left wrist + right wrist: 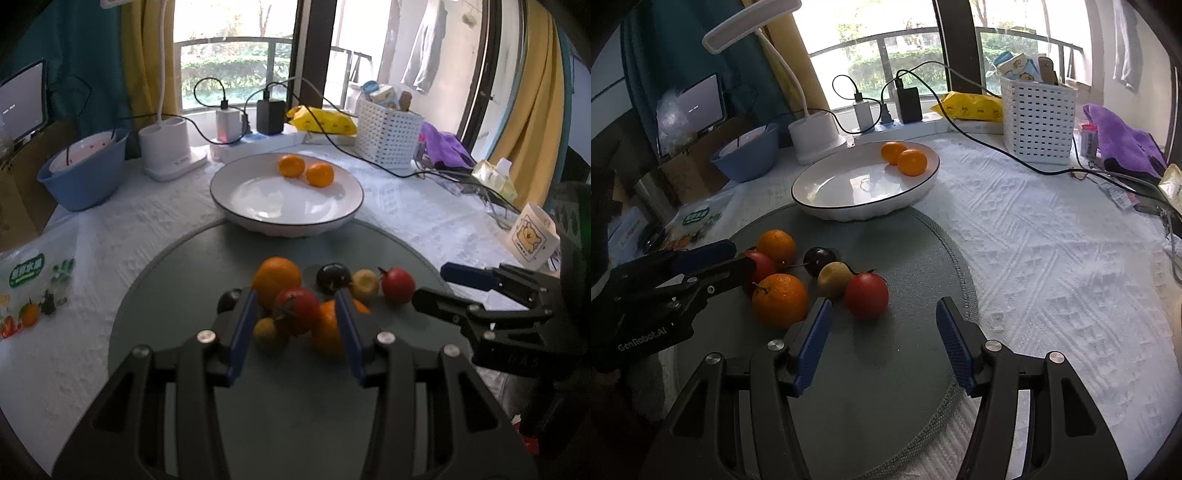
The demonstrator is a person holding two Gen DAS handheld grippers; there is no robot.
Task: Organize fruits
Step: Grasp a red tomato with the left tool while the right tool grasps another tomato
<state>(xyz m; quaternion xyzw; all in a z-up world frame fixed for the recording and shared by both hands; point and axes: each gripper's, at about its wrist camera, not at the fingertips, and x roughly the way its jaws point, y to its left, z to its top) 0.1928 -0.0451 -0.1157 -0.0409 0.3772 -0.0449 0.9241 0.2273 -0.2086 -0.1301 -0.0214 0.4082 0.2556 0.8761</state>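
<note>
Several fruits lie clustered on a round grey mat [166,295]: a large orange [277,277], a red fruit [297,310], a second orange [327,332], a dark plum [332,277], a yellow fruit [364,284] and another red fruit [397,284]. My left gripper [295,295] hovers partly open over the cluster; its pads straddle the red fruit and the second orange without pressing them. My right gripper [883,302] is open and empty, just short of the red fruit [866,295]. Behind the mat, a white plate [258,218] holds two oranges [291,166].
A blue bowl [85,177], a white lamp base [170,147], chargers with black cables [269,114], a yellow packet [325,120] and a white basket [388,136] line the back. A printed bag [33,291] lies left, a paper cup [532,236] right.
</note>
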